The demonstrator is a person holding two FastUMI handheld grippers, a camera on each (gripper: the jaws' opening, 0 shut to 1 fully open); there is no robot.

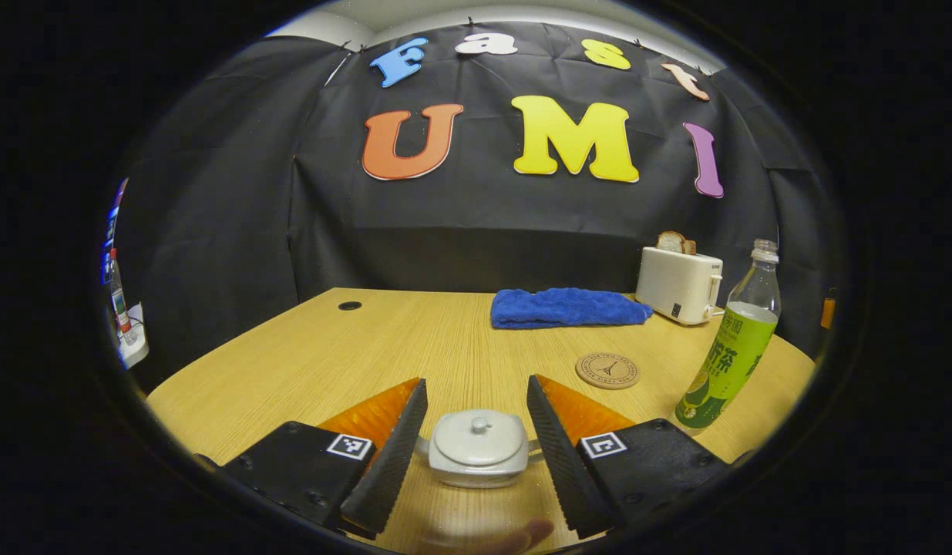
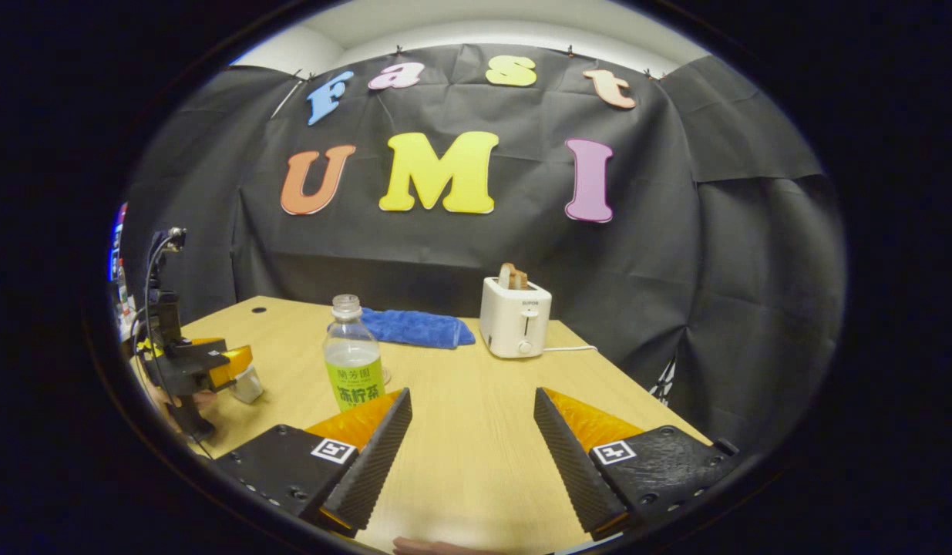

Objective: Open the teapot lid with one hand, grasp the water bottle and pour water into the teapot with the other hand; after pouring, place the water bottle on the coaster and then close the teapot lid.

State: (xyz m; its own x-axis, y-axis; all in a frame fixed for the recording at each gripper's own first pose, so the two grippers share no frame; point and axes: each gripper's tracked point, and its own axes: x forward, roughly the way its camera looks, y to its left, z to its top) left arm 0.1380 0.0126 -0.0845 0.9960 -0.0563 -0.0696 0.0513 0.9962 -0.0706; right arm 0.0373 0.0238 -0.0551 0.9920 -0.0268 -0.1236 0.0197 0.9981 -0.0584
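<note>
Now my left claw (image 1: pixel 476 432) gapes wide around the small grey ceramic teapot (image 1: pixel 478 449) on the pale wooden bench (image 1: pixel 445 339); I'd close squarely on its lid knob (image 1: pixel 480 423). Right claw (image 2: pixel 469 443), wide and empty, sits near the green-labelled plastic water bottle (image 2: pixel 352 354).

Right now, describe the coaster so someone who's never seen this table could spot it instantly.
Start at the white toaster at the back of the wooden table, with the blue towel beside it. Nearer the camera than both, and beside the green-labelled water bottle, lies the coaster. It is the one flat round disc there, tan, with a dark printed emblem.
</note>
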